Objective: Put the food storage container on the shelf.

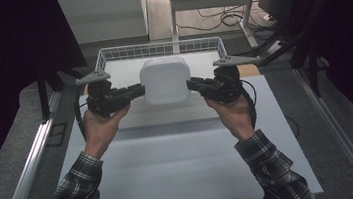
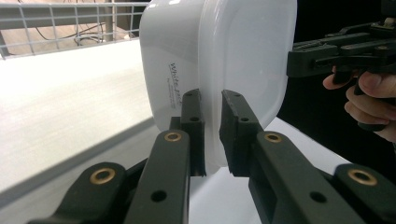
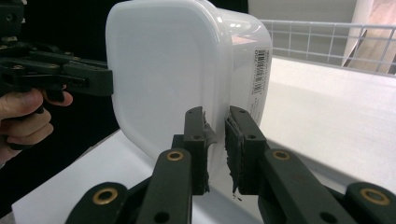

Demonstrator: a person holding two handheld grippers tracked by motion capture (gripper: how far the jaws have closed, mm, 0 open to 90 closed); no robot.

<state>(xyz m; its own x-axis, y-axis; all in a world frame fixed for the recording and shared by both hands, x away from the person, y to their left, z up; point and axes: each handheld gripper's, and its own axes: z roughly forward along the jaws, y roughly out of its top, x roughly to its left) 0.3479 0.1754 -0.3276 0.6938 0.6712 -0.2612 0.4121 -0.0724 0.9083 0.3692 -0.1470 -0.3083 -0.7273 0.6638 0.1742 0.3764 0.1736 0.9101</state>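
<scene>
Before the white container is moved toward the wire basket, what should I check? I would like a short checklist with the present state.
1. Left gripper clamps the white container at its rim: ok.
2. Right gripper clamps the opposite rim: ok.
3. Lid seated all around: cannot tell.
4. Container lifted off the table: ok.
5. Wire basket lies beyond the container: ok.
6. Container contents: cannot tell.

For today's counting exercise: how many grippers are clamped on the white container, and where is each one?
2. The left gripper grips the white container's left edge; the right gripper grips its right edge. Each pinches the rim between its jaws, holding the container up in front of the wire basket.
</scene>
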